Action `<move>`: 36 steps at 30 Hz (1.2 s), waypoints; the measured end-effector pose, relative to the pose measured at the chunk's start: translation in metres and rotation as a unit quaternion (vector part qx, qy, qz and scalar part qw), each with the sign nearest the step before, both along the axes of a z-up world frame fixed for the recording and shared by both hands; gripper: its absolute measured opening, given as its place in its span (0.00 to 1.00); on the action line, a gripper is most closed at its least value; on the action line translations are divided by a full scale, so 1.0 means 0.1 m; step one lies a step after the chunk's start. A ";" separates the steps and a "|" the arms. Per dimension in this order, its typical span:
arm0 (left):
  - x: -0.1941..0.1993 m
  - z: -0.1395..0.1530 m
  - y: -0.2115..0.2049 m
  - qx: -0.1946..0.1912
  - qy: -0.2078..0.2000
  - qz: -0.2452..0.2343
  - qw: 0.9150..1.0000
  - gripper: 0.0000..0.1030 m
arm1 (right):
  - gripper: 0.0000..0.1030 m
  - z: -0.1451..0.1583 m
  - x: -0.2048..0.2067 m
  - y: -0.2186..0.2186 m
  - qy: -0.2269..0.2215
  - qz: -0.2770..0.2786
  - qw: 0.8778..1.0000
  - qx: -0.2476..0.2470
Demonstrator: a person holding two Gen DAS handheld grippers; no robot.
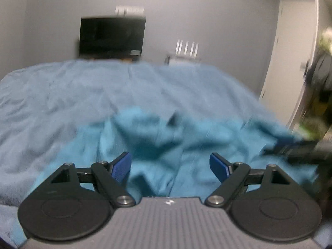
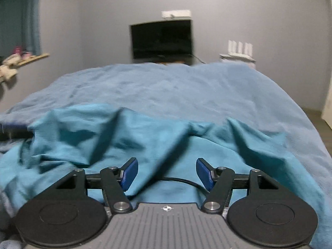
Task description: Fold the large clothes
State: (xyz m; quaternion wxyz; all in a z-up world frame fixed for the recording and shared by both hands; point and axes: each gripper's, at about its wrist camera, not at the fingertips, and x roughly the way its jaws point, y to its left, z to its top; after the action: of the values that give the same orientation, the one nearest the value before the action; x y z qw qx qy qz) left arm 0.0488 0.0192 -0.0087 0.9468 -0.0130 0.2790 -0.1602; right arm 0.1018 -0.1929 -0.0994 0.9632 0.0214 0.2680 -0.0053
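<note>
A teal garment (image 1: pixel 166 145) lies crumpled on a bed covered with a light blue blanket (image 1: pixel 83 87). My left gripper (image 1: pixel 170 167) is open just above the garment's near part, holding nothing. In the right wrist view the same garment (image 2: pixel 145 141) spreads in rumpled folds across the near bed. My right gripper (image 2: pixel 167 173) is open and empty above it. The right gripper also shows blurred at the right edge of the left wrist view (image 1: pixel 300 147), by the garment's edge.
The light blue blanket (image 2: pixel 166 87) covers the whole bed. A dark TV screen (image 2: pixel 161 39) stands against the grey far wall, with a white router (image 2: pixel 238 51) to its right. A shelf (image 2: pixel 20 60) with small items is at left. A white door (image 1: pixel 290 51) is at right.
</note>
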 end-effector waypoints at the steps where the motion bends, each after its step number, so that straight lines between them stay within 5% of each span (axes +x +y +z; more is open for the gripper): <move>1: 0.04 -0.11 -0.01 0.018 0.008 0.008 1.000 0.80 | 0.62 -0.03 0.01 -0.05 0.006 -0.008 1.000 -0.005; 5: 0.24 -0.48 0.08 0.074 0.048 0.038 0.995 0.80 | 0.62 -0.14 0.04 -0.14 0.033 -0.022 0.997 -0.062; 12: 0.28 -0.52 0.12 0.065 0.059 0.038 0.995 0.80 | 0.62 -0.10 -0.32 -0.30 0.090 -0.029 0.995 -0.040; 17: 0.12 -0.33 0.09 0.046 0.044 0.040 0.997 0.80 | 0.63 0.32 -0.89 -0.25 0.051 -0.017 0.996 -0.075; 25: -0.29 -0.07 -0.27 0.005 0.029 -0.078 0.997 0.80 | 0.67 0.92 -1.78 -0.30 0.048 -0.016 0.996 -0.073; 31: -0.60 -0.21 -0.79 0.041 0.044 -0.183 0.981 0.80 | 0.69 0.97 -2.01 -0.23 0.051 0.014 0.999 -0.003; 36: -0.83 -0.35 -1.06 0.097 0.044 -0.232 0.967 0.80 | 0.63 0.79 -1.74 -0.02 0.053 0.051 0.994 0.083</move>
State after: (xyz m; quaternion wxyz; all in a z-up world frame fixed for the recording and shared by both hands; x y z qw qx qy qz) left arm -0.0338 -0.0873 -0.0440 0.8672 0.1369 0.3297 -0.3473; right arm -0.0726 -0.1949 -0.0208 0.9416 0.0877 0.3185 0.0652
